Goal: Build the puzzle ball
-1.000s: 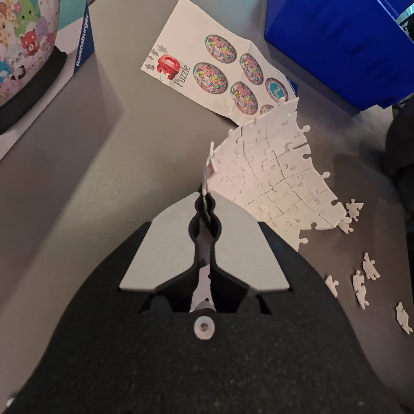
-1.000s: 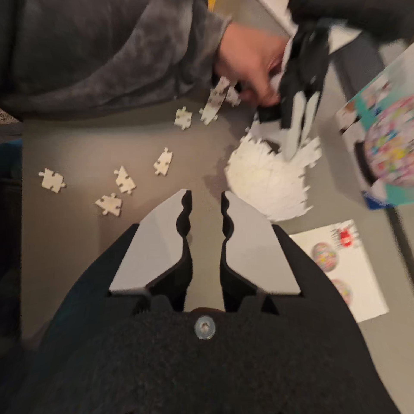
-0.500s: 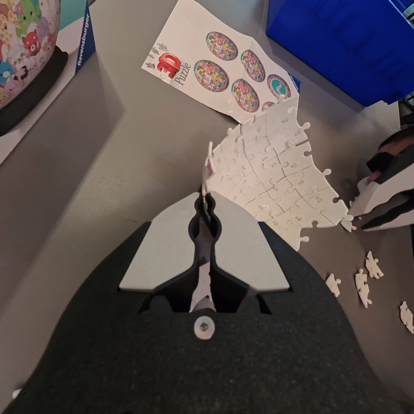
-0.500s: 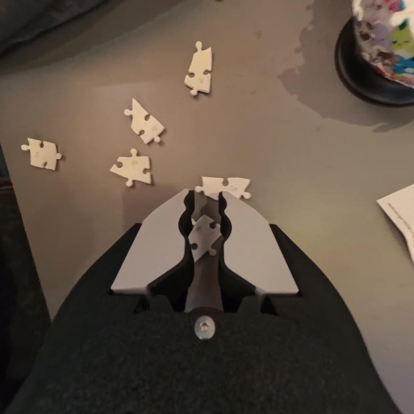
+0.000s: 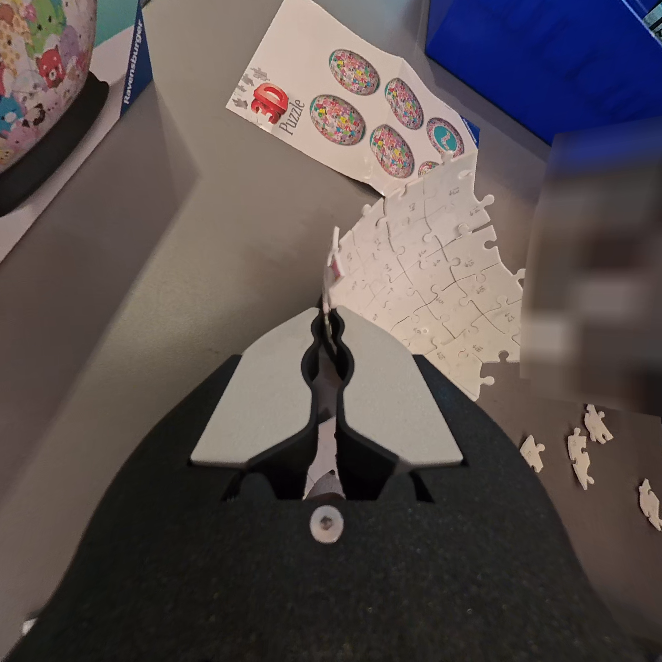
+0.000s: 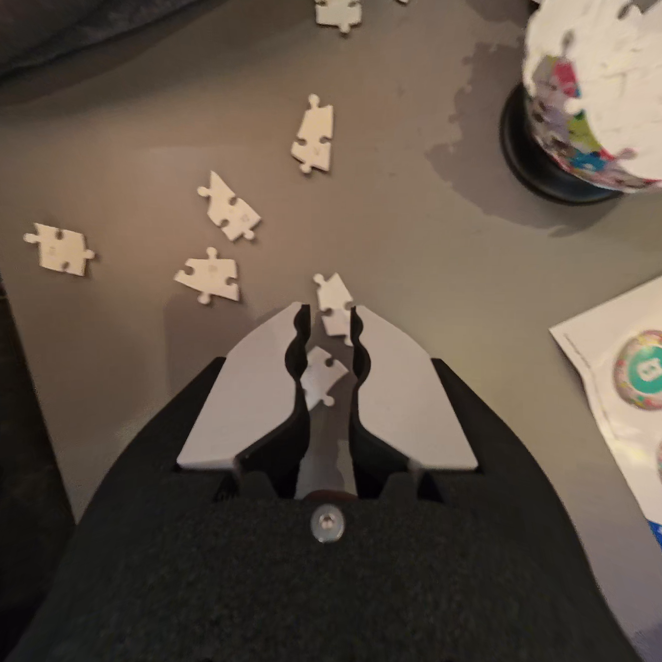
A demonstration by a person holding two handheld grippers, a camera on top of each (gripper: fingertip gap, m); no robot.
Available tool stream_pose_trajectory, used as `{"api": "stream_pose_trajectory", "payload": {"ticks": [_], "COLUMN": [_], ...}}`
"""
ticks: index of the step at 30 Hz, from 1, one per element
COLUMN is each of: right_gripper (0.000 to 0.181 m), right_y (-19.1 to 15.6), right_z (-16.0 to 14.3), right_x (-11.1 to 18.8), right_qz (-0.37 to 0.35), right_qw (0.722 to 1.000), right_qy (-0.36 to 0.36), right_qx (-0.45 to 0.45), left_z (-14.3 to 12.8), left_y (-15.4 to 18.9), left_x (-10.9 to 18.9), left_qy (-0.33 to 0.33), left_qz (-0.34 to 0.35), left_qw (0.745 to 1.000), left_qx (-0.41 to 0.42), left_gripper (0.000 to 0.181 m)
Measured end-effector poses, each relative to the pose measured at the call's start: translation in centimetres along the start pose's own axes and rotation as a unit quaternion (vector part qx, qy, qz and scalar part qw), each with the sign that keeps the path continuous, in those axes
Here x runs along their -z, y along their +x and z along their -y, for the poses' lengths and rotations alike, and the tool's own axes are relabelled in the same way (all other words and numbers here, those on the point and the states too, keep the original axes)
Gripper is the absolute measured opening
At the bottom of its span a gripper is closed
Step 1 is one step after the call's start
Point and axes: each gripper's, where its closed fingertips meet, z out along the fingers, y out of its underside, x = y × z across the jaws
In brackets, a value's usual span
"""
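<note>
My left gripper (image 5: pixel 327 317) is shut on the near edge of the partly built puzzle ball shell (image 5: pixel 433 283), a curved white sheet of joined pieces seen from its numbered back. The shell also shows in the right wrist view (image 6: pixel 594 64), coloured outside, and seems to rest on a black round stand (image 6: pixel 530 175). My right gripper (image 6: pixel 330 311) is open and low over the table. One loose white piece (image 6: pixel 333 297) lies between its tips, close to the right finger. Another piece (image 6: pixel 318 372) lies farther back between the jaws.
Several loose white pieces (image 6: pixel 229 211) lie on the grey table (image 6: pixel 412 250) left of and beyond my right gripper, and some show in the left wrist view (image 5: pixel 580 458). A folded instruction sheet (image 5: pixel 340 104), the puzzle box (image 5: pixel 53 82) and a blue bin (image 5: pixel 537 53) stand beyond. The grippers' ends are close to 25 cm from one another.
My right gripper swung away from the shell and down over the loose pieces, and its jaws narrowed a little. The piece at its tips has turned. My left gripper keeps its hold, hardly moving.
</note>
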Motion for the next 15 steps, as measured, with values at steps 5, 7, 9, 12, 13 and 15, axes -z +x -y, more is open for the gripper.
{"api": "stream_pose_trajectory", "payload": {"ticks": [5,7,9,12,13,15], "right_gripper": [0.020,0.018,0.004,0.000,0.000,0.000], "right_y": [1.8,1.8,0.9,0.5,0.4,0.5], "right_z": [-1.2,-1.7,-2.0,-1.9,-1.9,-2.0], "right_x": [-0.8,-1.2,-1.2,-1.2,-1.2,-1.2], "right_qz": [0.024,0.035,0.055,0.048,0.045,0.037], "right_qw": [0.999,0.998,0.997,0.998,0.998,0.998], "right_qy": [-0.031,-0.045,-0.059,-0.048,-0.048,-0.049], "right_qx": [-0.023,-0.026,-0.021,-0.013,-0.014,-0.013], "left_z": [0.0,0.0,-0.1,-0.1,-0.1,-0.1], "left_y": [0.0,0.0,0.0,0.0,0.0,0.0], "left_x": [0.0,0.0,0.0,0.0,-0.1,-0.1], "left_qy": [-0.001,-0.001,-0.002,-0.001,-0.001,-0.001], "left_qz": [0.000,0.000,-0.001,-0.003,-0.003,-0.003], "left_qw": [1.000,1.000,1.000,1.000,1.000,1.000], "left_qx": [-0.001,-0.001,-0.001,0.000,0.001,0.000], "left_gripper": [0.003,0.003,0.003,0.003,0.003,0.003]}}
